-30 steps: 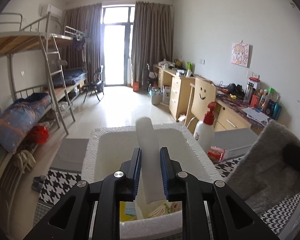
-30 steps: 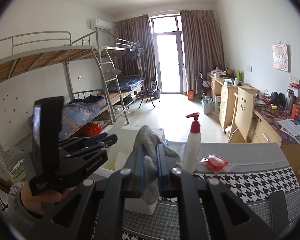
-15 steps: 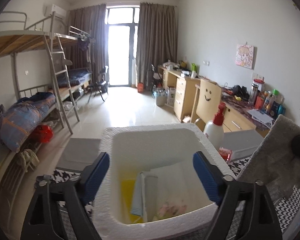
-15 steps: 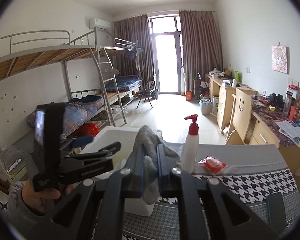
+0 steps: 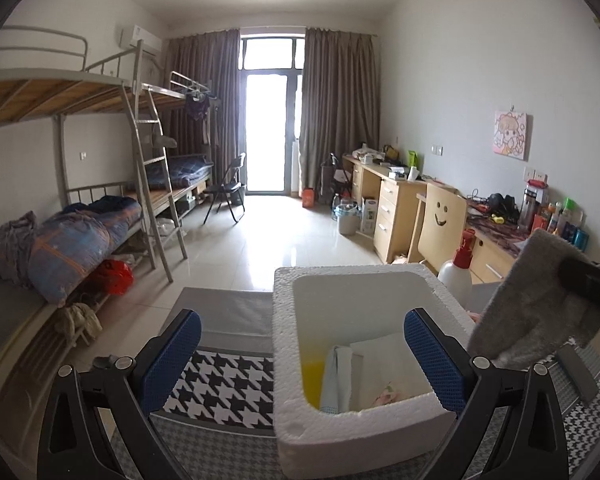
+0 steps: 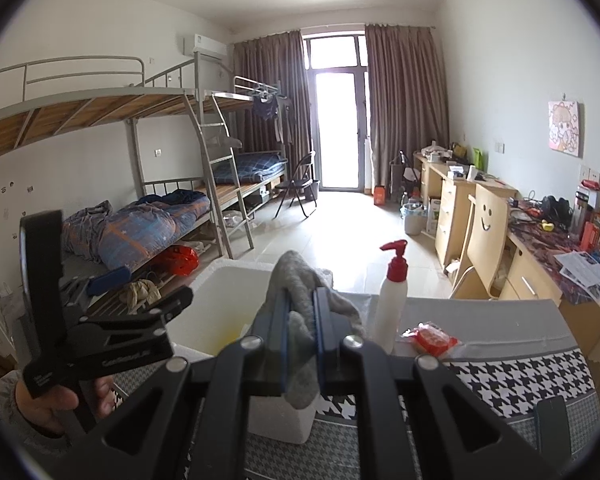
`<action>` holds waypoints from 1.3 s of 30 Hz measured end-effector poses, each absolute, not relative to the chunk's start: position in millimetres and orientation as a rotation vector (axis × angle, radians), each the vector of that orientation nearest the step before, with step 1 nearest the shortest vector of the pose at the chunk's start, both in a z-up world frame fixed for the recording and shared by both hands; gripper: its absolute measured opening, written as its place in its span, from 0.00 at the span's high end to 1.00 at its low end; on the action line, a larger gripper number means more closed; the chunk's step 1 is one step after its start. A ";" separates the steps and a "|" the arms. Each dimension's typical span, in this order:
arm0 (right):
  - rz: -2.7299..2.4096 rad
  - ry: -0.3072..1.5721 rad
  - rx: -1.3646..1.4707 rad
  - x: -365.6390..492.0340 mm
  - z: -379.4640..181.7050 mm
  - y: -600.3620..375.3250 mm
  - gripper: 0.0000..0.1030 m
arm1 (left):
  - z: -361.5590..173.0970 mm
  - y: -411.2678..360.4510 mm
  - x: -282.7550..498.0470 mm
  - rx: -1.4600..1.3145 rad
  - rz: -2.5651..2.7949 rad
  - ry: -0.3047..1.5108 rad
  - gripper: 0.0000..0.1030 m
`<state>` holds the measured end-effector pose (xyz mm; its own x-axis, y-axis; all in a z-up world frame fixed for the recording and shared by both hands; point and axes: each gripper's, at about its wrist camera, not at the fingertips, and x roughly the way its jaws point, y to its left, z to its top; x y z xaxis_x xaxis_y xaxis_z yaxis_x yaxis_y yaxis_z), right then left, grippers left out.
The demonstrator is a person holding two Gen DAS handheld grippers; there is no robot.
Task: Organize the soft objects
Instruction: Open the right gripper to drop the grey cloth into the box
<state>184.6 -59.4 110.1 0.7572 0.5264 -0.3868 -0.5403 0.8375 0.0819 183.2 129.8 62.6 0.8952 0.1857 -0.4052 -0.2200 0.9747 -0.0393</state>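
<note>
A white foam box stands on the houndstooth-covered table; it also shows in the right wrist view. Inside lie a white folded cloth, a light blue cloth and something yellow. My left gripper is open and empty, above the box's near left side. My right gripper is shut on a grey cloth, held in the air just right of the box; the cloth also shows in the left wrist view.
A white pump bottle with a red top and a red packet sit on the table right of the box. Bunk beds line the left wall, desks and a smiley chair the right.
My left gripper opened and dropped the white folded cloth into the box, then drew back and to the left. My right gripper kept holding the grey cloth.
</note>
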 end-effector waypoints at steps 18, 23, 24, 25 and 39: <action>0.585 0.407 -0.034 195.5 113.9 -33.9 0.87 | 60.9 151.9 150.4 -0.099 0.258 0.379 0.01; 0.590 0.417 -0.058 201.3 112.0 -22.7 0.87 | 59.0 157.7 144.0 -0.108 0.272 0.376 0.01; 0.595 0.425 -0.056 203.7 111.3 -20.7 0.87 | 59.0 158.5 143.9 -0.108 0.274 0.377 0.01; 0.600 0.432 -0.054 205.5 110.5 -19.1 0.87 | 58.7 159.9 142.6 -0.109 0.277 0.376 0.01; 0.606 0.489 -0.073 223.5 94.4 -0.1 0.87 | 56.2 164.0 124.9 -0.129 0.297 0.362 0.01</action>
<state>223.5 -0.1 94.4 0.7121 0.5292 -0.4614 -0.5628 0.8231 0.0753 124.9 164.0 56.2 0.8926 0.2624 -0.3666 -0.3081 0.9487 -0.0710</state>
